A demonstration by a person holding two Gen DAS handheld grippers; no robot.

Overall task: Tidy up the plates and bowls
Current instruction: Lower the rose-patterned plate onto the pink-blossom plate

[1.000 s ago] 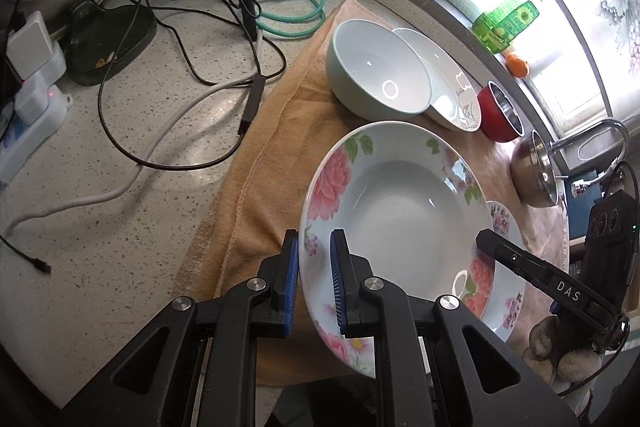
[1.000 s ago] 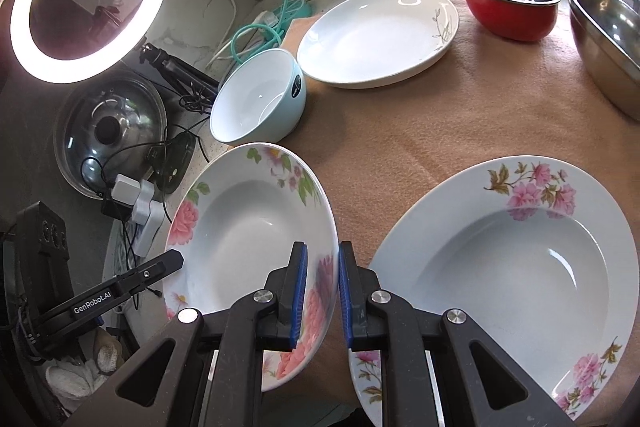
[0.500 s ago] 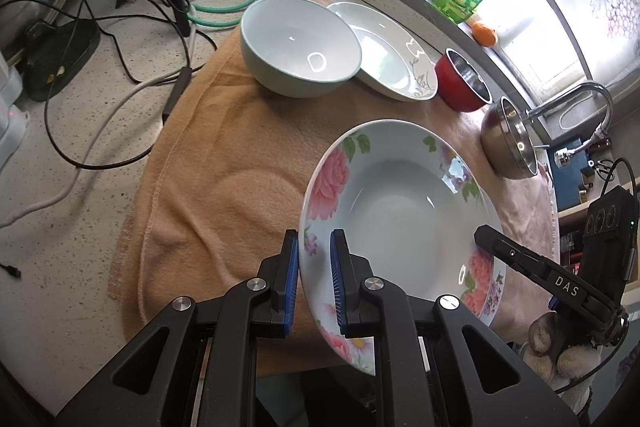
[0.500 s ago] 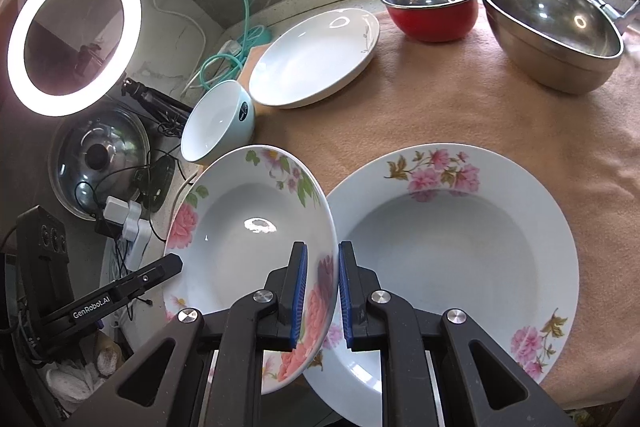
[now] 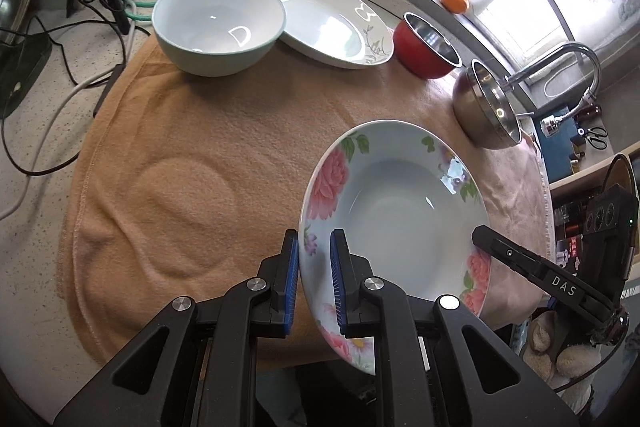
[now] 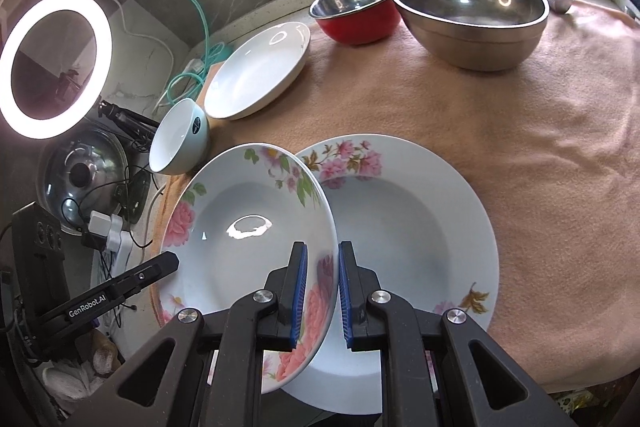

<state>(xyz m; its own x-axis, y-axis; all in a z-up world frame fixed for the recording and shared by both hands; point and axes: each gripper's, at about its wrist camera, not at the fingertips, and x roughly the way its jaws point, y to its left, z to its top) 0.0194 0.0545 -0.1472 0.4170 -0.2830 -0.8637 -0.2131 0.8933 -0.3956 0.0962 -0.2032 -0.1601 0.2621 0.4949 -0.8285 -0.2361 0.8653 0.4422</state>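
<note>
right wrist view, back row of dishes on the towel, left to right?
Pale blue bowl → plain white plate → red bowl with steel inside → large steel bowl.

larger floral plate [image 6: 420, 227]: left part hidden by held plate [image 6: 248, 227] | near rim possibly behind tongs

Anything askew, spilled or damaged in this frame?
No spills or damage. The light blue bowl lies tipped on its side at the towel edge in the right wrist view, and the towel carries round dents.
</note>
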